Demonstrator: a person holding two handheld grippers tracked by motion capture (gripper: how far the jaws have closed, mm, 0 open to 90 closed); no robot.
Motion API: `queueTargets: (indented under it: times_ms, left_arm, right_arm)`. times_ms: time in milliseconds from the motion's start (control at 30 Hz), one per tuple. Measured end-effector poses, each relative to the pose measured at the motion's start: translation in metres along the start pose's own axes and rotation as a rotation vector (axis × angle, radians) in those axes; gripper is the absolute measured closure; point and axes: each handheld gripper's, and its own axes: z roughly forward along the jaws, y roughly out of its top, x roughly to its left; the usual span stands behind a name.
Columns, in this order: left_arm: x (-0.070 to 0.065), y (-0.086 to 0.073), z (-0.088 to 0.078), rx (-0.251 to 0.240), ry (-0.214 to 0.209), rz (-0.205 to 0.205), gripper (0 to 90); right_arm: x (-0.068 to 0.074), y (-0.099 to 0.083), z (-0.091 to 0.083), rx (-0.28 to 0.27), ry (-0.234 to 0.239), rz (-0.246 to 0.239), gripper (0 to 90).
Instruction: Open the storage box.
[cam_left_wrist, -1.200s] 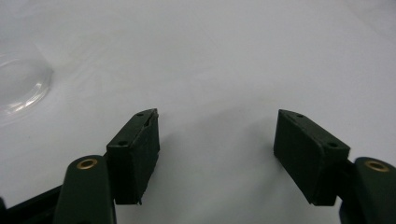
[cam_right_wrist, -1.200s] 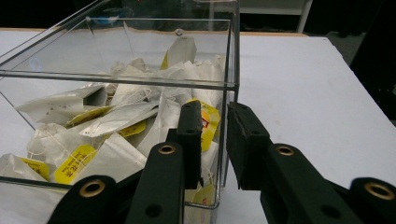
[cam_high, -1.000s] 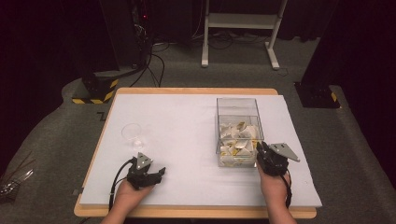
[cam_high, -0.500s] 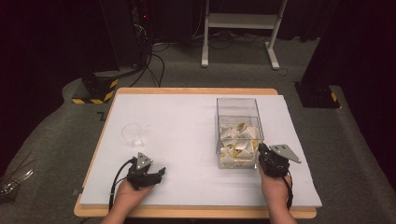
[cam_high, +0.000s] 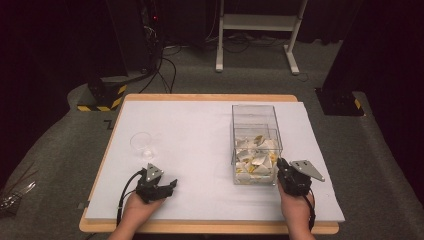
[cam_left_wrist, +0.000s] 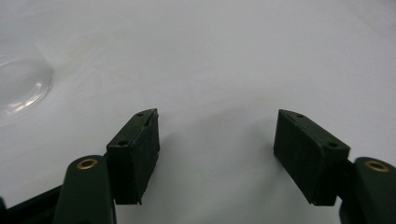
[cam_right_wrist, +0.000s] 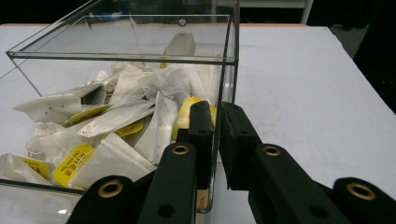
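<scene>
Right hand-held gripper (cam_right_wrist: 217, 135) clamped on clear box (cam_right_wrist: 140, 56) wall — left hand-held gripper (cam_left_wrist: 217, 154) wide apart, empty.

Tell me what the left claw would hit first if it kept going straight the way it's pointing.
Probably nothing: ahead of the open left claw lies bare white table cover. The clear cup sits off to one side of that line, though depth is hard to judge.
</scene>
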Motion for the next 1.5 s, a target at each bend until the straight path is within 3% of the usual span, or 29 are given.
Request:
queueTargets:
  times_ms: [833,1500]
  left_arm:
    - [0.0,0.0,0.0,0.0,0.0,-0.001,31.4]
    - [0.0,0.0,0.0,0.0,0.0,0.0,31.4]
  right_arm:
    - [0.003,-0.017,-0.028,-0.004,0.012,-0.003,83.5]
    - [0.004,-0.024,-0.036,-0.015,0.019,-0.004,82.9]
